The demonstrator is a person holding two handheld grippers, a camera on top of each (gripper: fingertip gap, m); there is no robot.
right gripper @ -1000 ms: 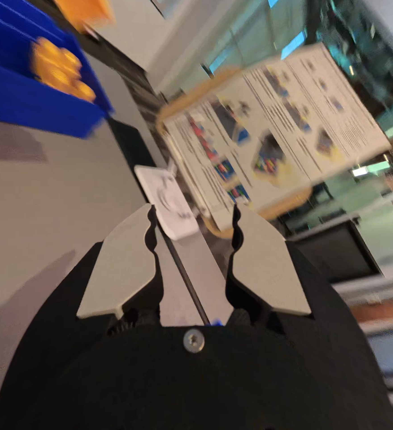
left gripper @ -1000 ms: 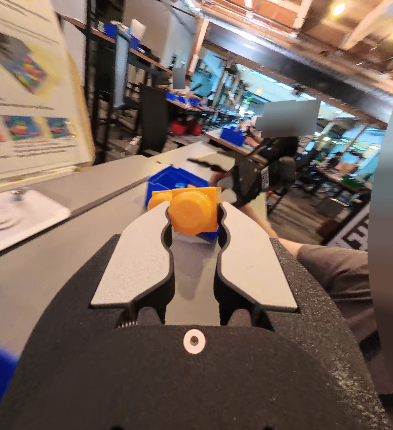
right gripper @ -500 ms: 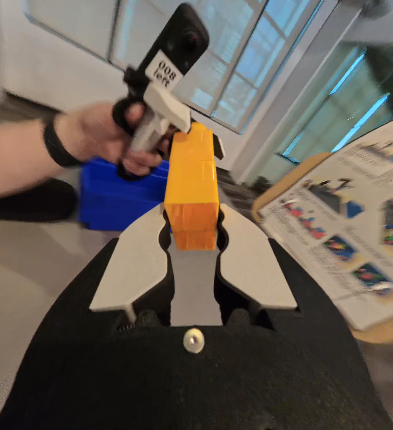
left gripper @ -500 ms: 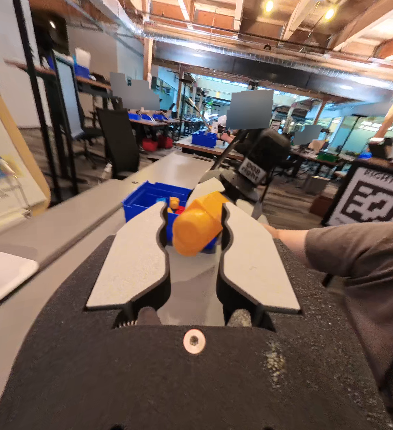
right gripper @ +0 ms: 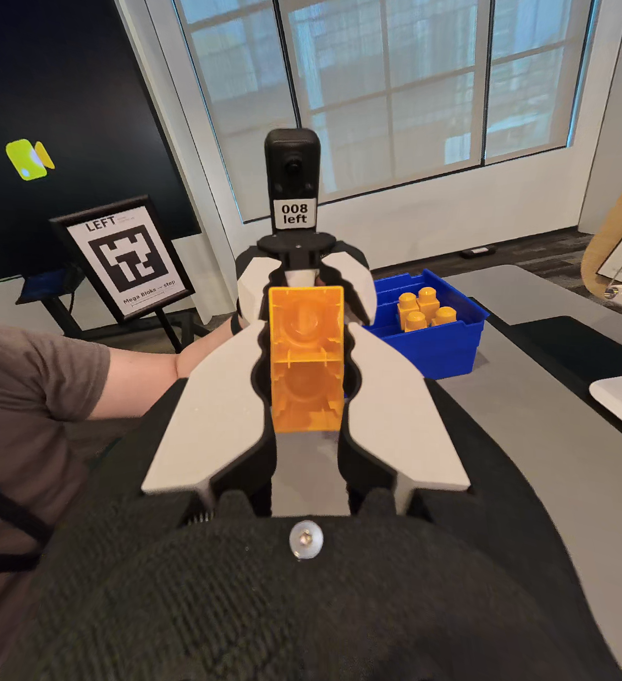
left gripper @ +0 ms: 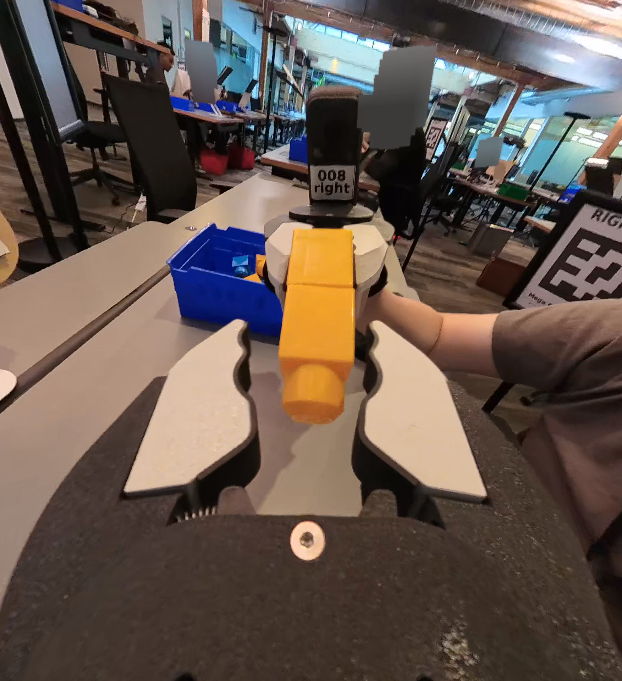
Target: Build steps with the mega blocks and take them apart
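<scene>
Left wrist view: mid-frame, the left hand-held gripper [left gripper: 306, 346] stands wide around the orange mega blocks [left gripper: 316, 324], which the right hand-held gripper [right gripper: 304, 365] clamps above the tabletop [left gripper: 80, 294]. A skewed squeeze could split them.

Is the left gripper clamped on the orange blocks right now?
No, the left gripper has its jaws spread, with clear gaps either side of the orange blocks, which the right gripper holds.

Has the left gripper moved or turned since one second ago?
Yes. The left gripper has swung right: the instruction board has slid almost out at the left edge, while the blue bin now sits left of centre.
</scene>
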